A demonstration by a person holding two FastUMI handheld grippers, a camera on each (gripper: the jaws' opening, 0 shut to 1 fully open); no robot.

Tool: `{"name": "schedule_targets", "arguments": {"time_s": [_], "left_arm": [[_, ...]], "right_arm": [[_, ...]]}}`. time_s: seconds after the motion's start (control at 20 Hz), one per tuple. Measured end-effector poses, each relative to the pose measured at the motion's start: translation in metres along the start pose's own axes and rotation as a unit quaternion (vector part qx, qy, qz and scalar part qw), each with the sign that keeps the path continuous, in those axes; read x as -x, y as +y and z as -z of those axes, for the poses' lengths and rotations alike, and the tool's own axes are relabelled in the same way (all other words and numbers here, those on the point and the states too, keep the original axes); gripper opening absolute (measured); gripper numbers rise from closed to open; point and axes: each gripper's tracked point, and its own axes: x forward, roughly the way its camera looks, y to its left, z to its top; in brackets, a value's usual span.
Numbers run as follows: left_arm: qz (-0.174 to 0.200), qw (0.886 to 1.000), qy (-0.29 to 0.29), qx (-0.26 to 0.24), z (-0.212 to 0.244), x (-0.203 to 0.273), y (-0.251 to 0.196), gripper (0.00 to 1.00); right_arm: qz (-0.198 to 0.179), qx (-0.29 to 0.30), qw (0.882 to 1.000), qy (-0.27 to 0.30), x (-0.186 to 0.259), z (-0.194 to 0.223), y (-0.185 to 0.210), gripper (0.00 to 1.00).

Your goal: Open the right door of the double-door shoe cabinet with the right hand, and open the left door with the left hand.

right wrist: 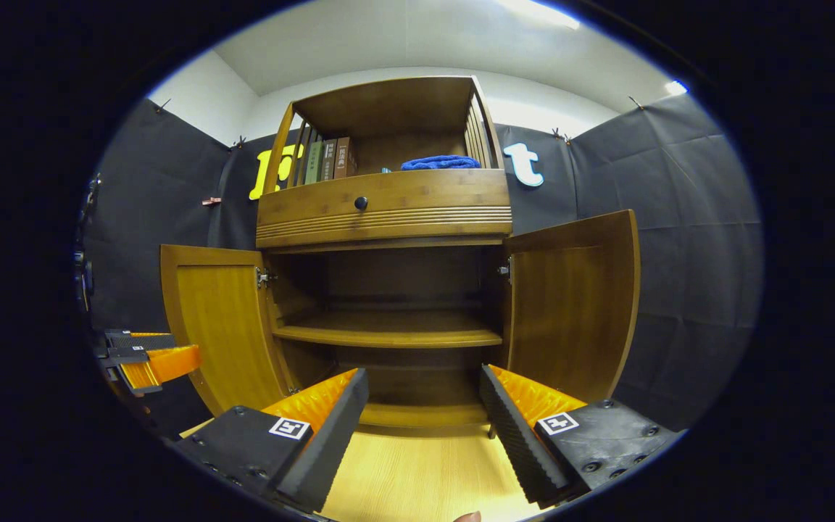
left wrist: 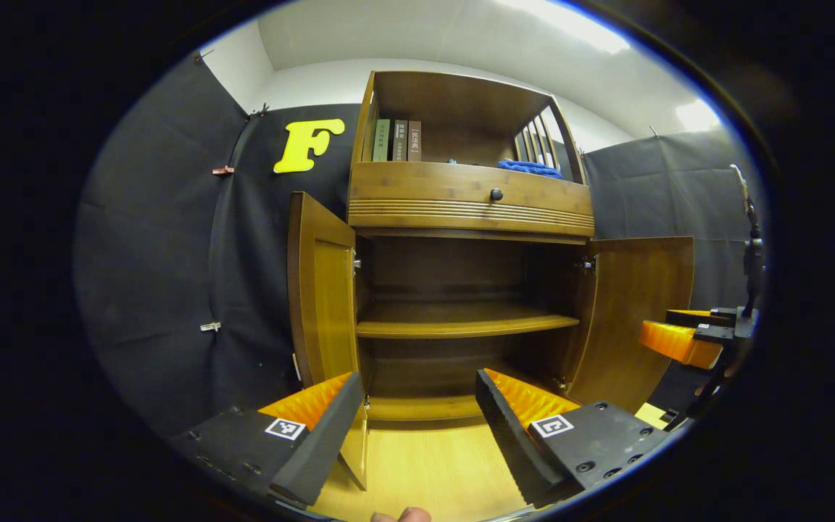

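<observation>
A: Left gripper (left wrist: pixel 417 428) sat nearest the lens, fingers spread, nothing between them. Right gripper (right wrist: pixel 425 428) likewise spread and empty, above the pale wood floor (right wrist: pixel 417 471).

B: Shoe cabinet (left wrist: pixel 461 210)?

A: Straight ahead of both. Left door (left wrist: pixel 323 290) swung wide; right door (right wrist: pixel 570 304) swung wide. Inner shelf (right wrist: pixel 388 335) bare.

B: Differences between views?

A: Left gripper view showed the right gripper off at its right edge, near the right door. Right gripper view showed the left gripper at its left edge, beside the left door, partly cut off.

B: Upper part?

A: Drawer knob (right wrist: pixel 361 203); books (left wrist: pixel 397 140) and blue cloth (right wrist: pixel 439 162) on top. Spine lettering too small to read.
</observation>
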Motion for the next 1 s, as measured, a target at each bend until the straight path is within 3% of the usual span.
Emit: {"name": "schedule_targets", "arguments": {"time_s": [1.0], "left_arm": [[-0.014, 1.000, -0.004, 0.002, -0.0027, 0.0013, -0.0018, 0.97]], "right_arm": [[-0.006, 0.004, 1.000, -0.004, -0.0013, -0.0036, -0.0036, 1.00]]}}
